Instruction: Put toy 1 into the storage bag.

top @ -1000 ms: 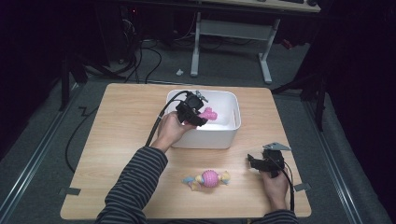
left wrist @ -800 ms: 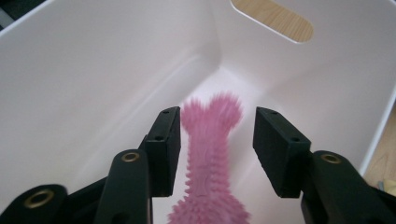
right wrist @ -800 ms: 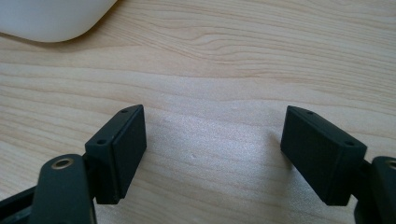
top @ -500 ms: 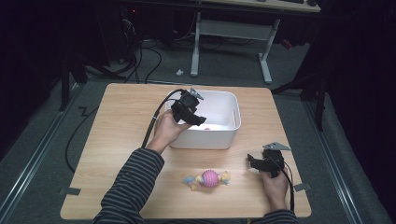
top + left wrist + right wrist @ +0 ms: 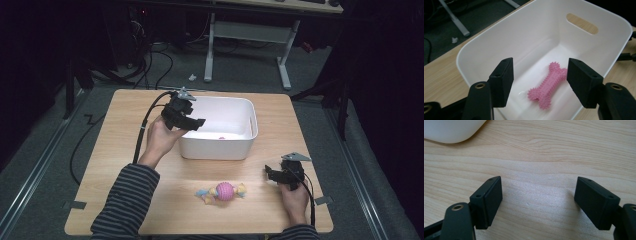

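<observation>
Desk carries a white bin at twelve o'clock, where the left hand-held gripper, jaws just opened and empty, hovers over the pink spiked bone, seemingly light, rubbery, best pinched mid-shaft.

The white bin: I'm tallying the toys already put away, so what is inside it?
A pink spiky bone toy lies on the floor of the white bin, free of the left gripper. The near corners of its floor are covered by the fingers.

Empty parted tongs over wooden table, white bin corner beyond
</observation>
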Motion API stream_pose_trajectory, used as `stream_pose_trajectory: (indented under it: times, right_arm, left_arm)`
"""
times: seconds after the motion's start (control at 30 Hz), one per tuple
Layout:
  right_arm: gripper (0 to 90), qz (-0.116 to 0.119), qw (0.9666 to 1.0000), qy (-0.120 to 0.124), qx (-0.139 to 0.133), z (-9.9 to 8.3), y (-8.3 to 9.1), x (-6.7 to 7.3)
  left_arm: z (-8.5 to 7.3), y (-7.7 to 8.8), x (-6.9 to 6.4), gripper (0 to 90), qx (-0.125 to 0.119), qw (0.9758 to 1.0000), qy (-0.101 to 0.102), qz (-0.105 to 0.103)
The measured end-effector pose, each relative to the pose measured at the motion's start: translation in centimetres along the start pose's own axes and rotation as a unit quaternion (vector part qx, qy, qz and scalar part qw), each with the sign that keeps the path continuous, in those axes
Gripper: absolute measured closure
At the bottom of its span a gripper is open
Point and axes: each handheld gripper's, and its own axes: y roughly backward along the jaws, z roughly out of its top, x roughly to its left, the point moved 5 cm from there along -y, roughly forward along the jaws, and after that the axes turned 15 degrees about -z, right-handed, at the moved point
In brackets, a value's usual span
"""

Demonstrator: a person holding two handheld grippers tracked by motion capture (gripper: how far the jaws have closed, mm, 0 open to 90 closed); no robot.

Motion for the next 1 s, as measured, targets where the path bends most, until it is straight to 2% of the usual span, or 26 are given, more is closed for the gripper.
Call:
stream_pose_trajectory:
  times: [0.23, 0.37, 0.67, 1.0]
  right_arm:
    - [22.6, 0.0, 1.0, -0.002, 0.001, 0.0, 0.0, 0.0]
    - [22.6, 0.0, 1.0, -0.002, 0.001, 0.0, 0.0, 0.0]
    - [22.6, 0.0, 1.0, 0.0, 0.0, 0.0, 0.0, 0.0]
    - [22.6, 0.0, 1.0, -0.002, 0.001, 0.0, 0.0, 0.0]
  left_arm:
    - [-1.0, 1.9, 0.1, 38.5, -0.013, 0.9998, -0.001, 0.011]
    - [-1.7, 2.9, 0.4, 39.0, -0.023, 0.9996, 0.012, 0.009]
    - [-3.1, 4.8, 0.8, 39.3, -0.04, 0.9988, 0.021, 0.018]
    - [-5.5, 6.4, 1.4, 38.8, -0.048, 0.9976, 0.039, 0.033]
